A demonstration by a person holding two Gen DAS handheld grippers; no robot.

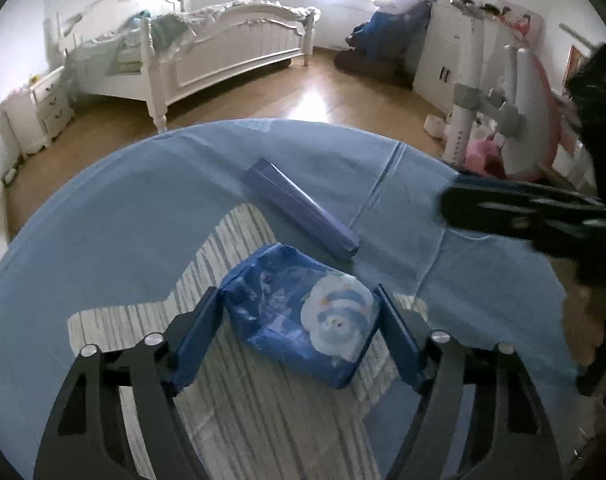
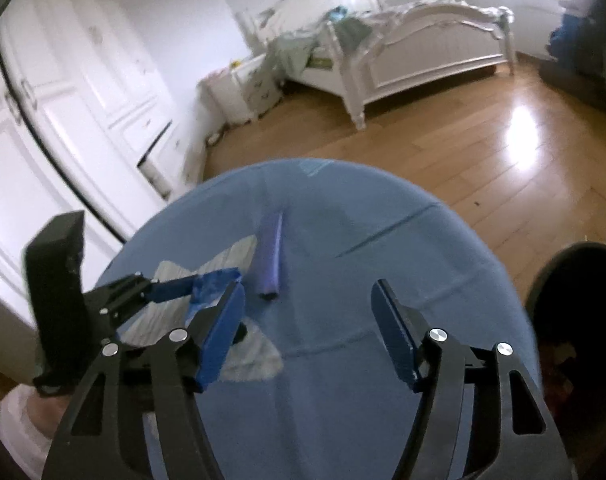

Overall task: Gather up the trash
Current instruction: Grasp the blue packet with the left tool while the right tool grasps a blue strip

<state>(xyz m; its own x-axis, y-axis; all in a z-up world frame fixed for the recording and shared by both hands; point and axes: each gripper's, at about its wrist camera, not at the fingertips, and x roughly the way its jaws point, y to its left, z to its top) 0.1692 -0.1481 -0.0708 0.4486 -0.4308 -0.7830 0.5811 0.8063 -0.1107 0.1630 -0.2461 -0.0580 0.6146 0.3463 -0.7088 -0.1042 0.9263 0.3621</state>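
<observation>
Left gripper (image 1: 299, 328): blue pads closed against both sides of the crumpled blue wrapper (image 1: 299, 320), near on the table.
Right gripper (image 2: 307, 320): jaws apart, nothing between them.
Purple tube (image 1: 301, 208): lies just beyond the wrapper on the blue tablecloth (image 1: 103, 216).
Black bin (image 2: 575, 320): right of the table.

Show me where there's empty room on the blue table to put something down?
The blue tablecloth is bare right of the purple wrapper, out to the dark bin, where the right gripper hovers. It's crowded left: the blue packet sits between the left gripper's fingers.
</observation>
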